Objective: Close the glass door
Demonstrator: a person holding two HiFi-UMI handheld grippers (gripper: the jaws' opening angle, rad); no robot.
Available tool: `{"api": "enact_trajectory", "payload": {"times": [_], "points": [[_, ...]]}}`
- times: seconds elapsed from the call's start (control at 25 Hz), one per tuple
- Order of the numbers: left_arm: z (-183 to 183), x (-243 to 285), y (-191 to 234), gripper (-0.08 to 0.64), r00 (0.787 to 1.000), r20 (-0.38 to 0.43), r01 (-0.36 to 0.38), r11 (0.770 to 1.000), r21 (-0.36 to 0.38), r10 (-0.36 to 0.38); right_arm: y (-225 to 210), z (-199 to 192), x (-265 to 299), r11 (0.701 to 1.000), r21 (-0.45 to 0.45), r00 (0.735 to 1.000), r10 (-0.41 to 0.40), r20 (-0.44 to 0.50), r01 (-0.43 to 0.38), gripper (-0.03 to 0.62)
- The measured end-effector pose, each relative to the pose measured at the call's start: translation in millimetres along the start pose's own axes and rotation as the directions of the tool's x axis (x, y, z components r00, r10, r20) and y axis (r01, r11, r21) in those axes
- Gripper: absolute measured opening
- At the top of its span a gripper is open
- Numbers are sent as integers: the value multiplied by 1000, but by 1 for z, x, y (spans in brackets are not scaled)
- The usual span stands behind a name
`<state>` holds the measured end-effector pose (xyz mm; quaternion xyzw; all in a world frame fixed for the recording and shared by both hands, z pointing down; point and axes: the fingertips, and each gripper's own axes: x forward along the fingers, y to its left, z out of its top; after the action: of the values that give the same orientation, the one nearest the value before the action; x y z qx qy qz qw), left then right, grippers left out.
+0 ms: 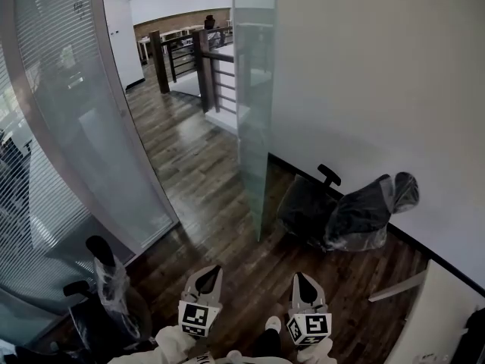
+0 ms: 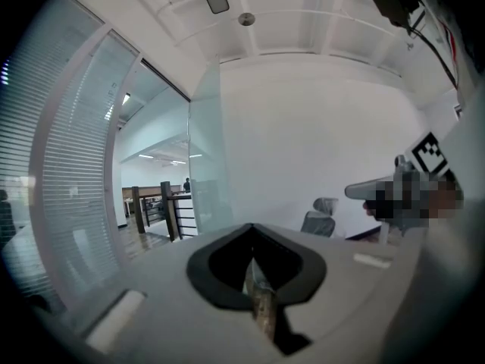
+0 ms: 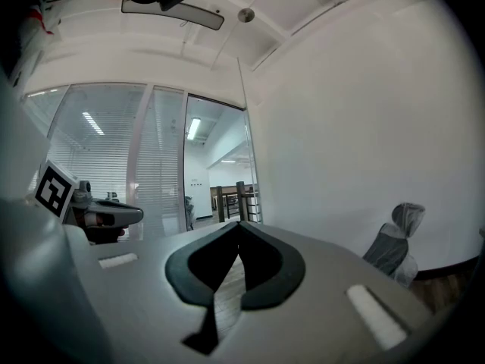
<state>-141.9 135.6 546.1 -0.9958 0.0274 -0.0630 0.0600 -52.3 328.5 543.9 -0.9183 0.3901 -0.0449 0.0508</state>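
Head view: the glass door (image 1: 254,105) stands open, swung edge-on toward the camera, just beside the white wall (image 1: 379,74) on the right and well ahead of both grippers. The left gripper (image 1: 211,270) and right gripper (image 1: 301,277) hover side by side over the near wooden floor (image 1: 204,180), apart from the door. Each gripper's own view shows its fingers pressed together with nothing between them. A plastic-wrapped chair (image 1: 356,214) sits right of the door against the wall. A glass partition (image 1: 83,127) with blinds curves along the left, and a dark railing (image 1: 182,55) stands far behind.
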Motion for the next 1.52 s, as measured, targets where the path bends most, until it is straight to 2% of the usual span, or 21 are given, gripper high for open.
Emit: {"api": "enact_trajectory", "payload": {"times": [0.32, 0.64, 1.16, 1.52], "points": [[24, 70, -10, 2, 1000, 7, -3, 1000, 9, 3, -54, 16, 49, 1000, 0, 1000, 22, -1, -22, 5], [34, 124, -23, 2, 999, -9, -47, 999, 2, 47, -92, 27, 94, 995, 6, 995, 96, -3, -96, 5], [30, 158, -26, 2, 990, -32, -140, 990, -21, 139, -105, 20, 146, 974, 17, 974, 227, -26, -226, 5], [20, 205, -2, 2, 985, -42, -172, 984, -48, 170, -118, 13, 197, 967, 14, 965, 257, -59, -256, 5]]}}
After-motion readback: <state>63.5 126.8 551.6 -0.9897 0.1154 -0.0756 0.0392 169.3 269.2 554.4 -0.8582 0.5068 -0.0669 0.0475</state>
